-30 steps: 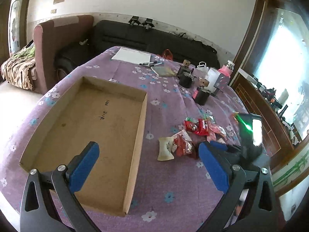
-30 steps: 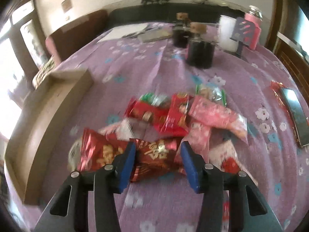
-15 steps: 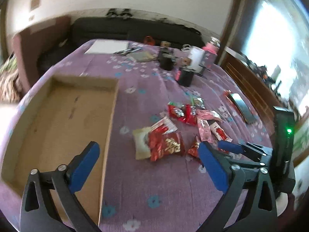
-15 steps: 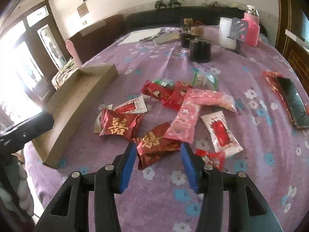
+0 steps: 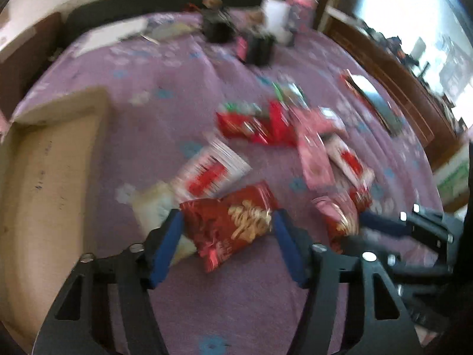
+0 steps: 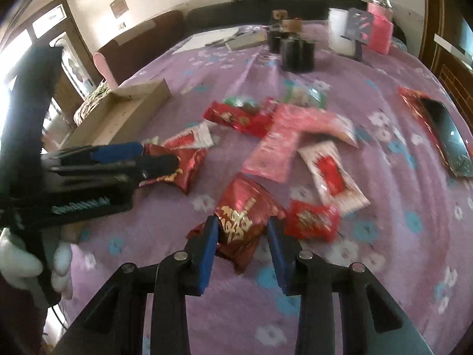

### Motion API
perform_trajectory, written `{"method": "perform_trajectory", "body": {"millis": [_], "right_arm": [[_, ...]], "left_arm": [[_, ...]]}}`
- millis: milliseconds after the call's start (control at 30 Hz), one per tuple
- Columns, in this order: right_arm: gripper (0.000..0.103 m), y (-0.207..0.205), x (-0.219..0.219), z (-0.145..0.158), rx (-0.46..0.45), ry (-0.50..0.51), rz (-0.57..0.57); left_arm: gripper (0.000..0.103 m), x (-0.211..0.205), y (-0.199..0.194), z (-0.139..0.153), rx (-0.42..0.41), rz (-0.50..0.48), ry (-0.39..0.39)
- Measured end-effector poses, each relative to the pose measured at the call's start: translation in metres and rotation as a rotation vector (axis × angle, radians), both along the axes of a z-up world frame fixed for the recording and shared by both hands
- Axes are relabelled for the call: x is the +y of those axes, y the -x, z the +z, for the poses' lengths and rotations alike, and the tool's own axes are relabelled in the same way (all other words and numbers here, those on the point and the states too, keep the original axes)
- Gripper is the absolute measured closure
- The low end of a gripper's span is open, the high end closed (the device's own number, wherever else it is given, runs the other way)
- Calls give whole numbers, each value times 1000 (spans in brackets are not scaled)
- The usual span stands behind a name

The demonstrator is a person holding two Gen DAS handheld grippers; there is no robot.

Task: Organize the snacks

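Note:
Several snack packets lie scattered on the purple flowered tablecloth. My left gripper is open, its blue fingers on either side of a red packet with gold characters. In the right wrist view it comes in from the left around that packet. My right gripper is open around a second red and gold packet. That packet also shows in the left wrist view, with the right gripper's fingers beside it. An open cardboard tray lies at the left.
Pink, white and red and small red packets lie near the right gripper. Dark jars, a white cup and a pink bottle stand at the far side. A phone lies at the right.
Both grippers have dropped toward the packets. The left gripper's fingers have narrowed from wide open around the red packet. The right gripper has moved forward over its red packet.

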State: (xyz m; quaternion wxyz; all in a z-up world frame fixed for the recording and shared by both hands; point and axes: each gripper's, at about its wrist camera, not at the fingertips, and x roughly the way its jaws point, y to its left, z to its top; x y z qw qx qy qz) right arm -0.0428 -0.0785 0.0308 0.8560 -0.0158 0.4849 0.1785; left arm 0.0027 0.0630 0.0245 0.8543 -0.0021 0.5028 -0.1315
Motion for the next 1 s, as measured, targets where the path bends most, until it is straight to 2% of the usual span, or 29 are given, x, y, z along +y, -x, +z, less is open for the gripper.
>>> {"method": "perform_trajectory", "body": {"millis": [100, 167, 267, 333, 467, 567, 800, 1000], "right_arm": [[65, 2, -17, -4, 16, 6, -19], [65, 4, -29, -3, 19, -24, -38], [64, 9, -48, 2, 10, -82, -64], [64, 11, -53, 4, -1, -114, -73], [64, 10, -45, 3, 3, -137, -56], [59, 6, -33, -2, 10, -134, -47], [58, -3, -12, -9, -11, -67, -35], [59, -7, -12, -14, -1, -81, -36]], "left_arm": [[47, -11, 16, -7, 74, -97, 58], [47, -16, 33, -3, 76, -155, 64], [47, -14, 53, 8, 31, -168, 48], [47, -12, 61, 15, -39, -151, 0], [47, -17, 51, 16, -85, -149, -58], [47, -24, 42, 14, -149, -200, -125], [47, -33, 12, -4, -125, -262, -162], [47, -34, 9, -13, -100, -281, -149]]}}
